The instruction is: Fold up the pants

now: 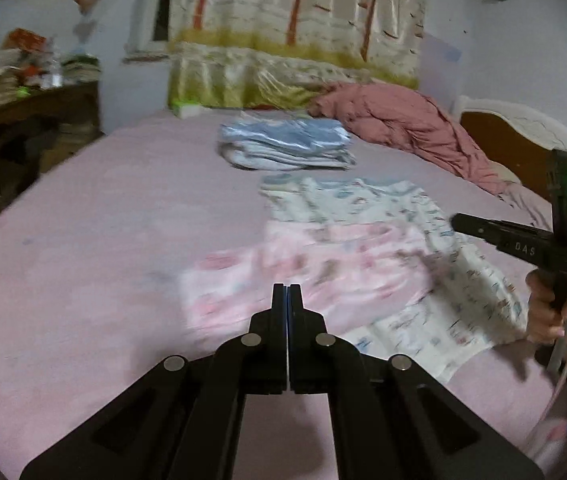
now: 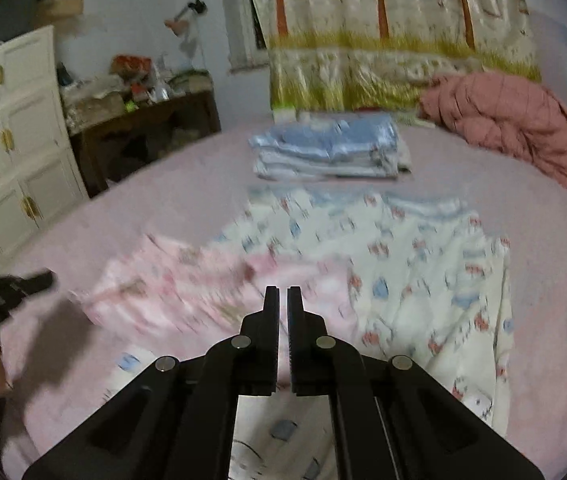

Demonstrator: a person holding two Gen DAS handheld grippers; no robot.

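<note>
Two garments lie overlapped on the pink bed (image 1: 83, 208): the white printed pants (image 2: 423, 264) with a pale pink piece (image 2: 187, 292) across them. Both look light and limp, so they are best pinched at a hem or waistband corner. The left gripper (image 1: 287, 286) and right gripper (image 2: 282, 289) are closed on nothing above the cloth. Blur hides the seams, so legs and waist cannot be told apart.

The pants (image 2: 423, 280) are spread on the bed (image 2: 163, 208), with a second garment (image 2: 187, 284) laid over their left part. Behind them a folded stack (image 2: 327, 152) is placed, and a bunched quilt (image 2: 523, 128) to its right. A desk (image 2: 143, 120) is stood left of the bed.
</note>
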